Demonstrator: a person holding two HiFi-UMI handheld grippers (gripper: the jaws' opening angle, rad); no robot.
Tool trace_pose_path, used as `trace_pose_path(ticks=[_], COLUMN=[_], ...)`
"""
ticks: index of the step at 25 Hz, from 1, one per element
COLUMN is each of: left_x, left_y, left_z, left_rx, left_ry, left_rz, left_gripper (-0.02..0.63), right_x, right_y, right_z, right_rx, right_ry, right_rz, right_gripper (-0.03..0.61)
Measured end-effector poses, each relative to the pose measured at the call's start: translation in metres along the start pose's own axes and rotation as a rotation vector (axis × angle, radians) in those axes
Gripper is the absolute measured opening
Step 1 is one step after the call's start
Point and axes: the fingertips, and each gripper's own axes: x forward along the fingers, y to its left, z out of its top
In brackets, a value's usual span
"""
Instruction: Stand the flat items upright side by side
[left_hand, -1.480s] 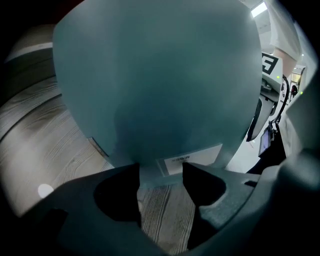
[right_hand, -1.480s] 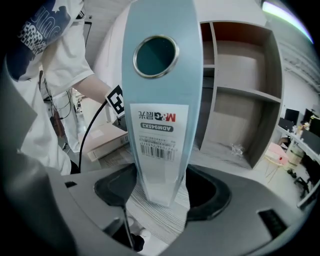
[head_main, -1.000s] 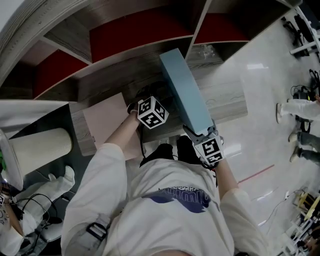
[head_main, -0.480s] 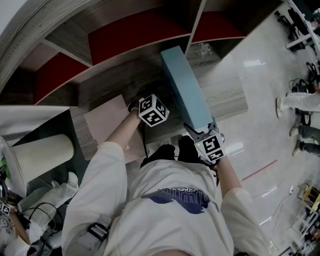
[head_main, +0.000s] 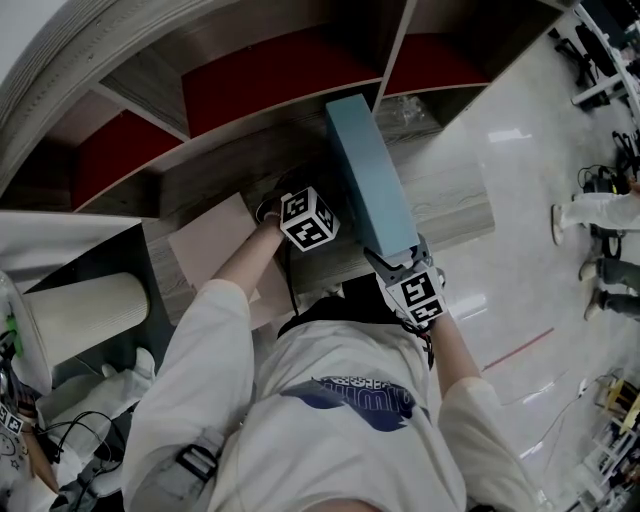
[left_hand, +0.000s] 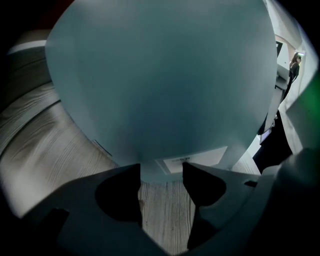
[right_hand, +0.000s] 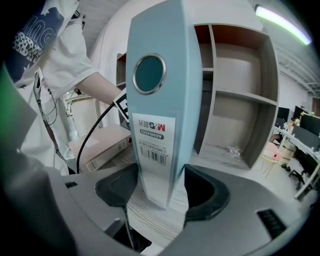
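Note:
A pale blue file box (head_main: 370, 180) stands upright on its narrow edge on the grey wooden shelf board (head_main: 455, 205). My right gripper (head_main: 395, 262) is shut on its near spine end, and the labelled spine (right_hand: 160, 100) rises between the jaws in the right gripper view. My left gripper (head_main: 320, 210) sits at the box's left side. Its jaws stand apart, with the tips against the broad blue face (left_hand: 160, 75) near its lower edge. A flat pink box (head_main: 215, 245) lies on the board to the left.
Behind the board are open cubbies with red back panels (head_main: 270, 75) and wooden dividers (head_main: 395, 45). A white cylinder (head_main: 80, 310) lies low at the left. Glossy floor (head_main: 520, 280) spreads right, with a person's legs (head_main: 600, 220) at the edge. A black cable (right_hand: 95, 130) hangs from my left gripper.

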Motion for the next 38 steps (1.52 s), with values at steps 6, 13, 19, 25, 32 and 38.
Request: trace_pose_path(ticks=[6, 13, 19, 25, 32, 38], left_x=[0.007, 0.015, 0.019, 0.026, 0.032, 0.037], left_y=[0.015, 0.036, 0.05, 0.062, 0.075, 0.084], left_z=[0.0, 0.002, 0.002, 0.008, 0.011, 0.012], left_rx=[0.007, -0.006, -0.02, -0.025, -0.025, -0.032], left_ry=[0.014, 0.016, 0.015, 0.014, 0.022, 0.022], left_rz=[0.003, 0.003, 0.009, 0.01, 0.015, 0.023], left_gripper=[0.265, 0.265, 0.265, 0.265, 0.265, 0.265], right_x=[0.01, 0.022, 0.032, 0.041, 0.047, 0.052], right_y=[-0.011, -0.027, -0.036, -0.048, -0.059, -0.067], right_z=[0.007, 0.017, 0.024, 0.029, 0.035, 0.039], right_rx=[-0.002, 0.008, 0.01, 0.017, 0.022, 0.021], right_ry=[0.011, 0.004, -0.005, -0.01, -0.016, -0.022], right_rz=[0.02, 0.034, 0.043, 0.047, 0.048, 0.05], right_gripper=[0.288, 0.288, 0.288, 0.288, 0.288, 0.288])
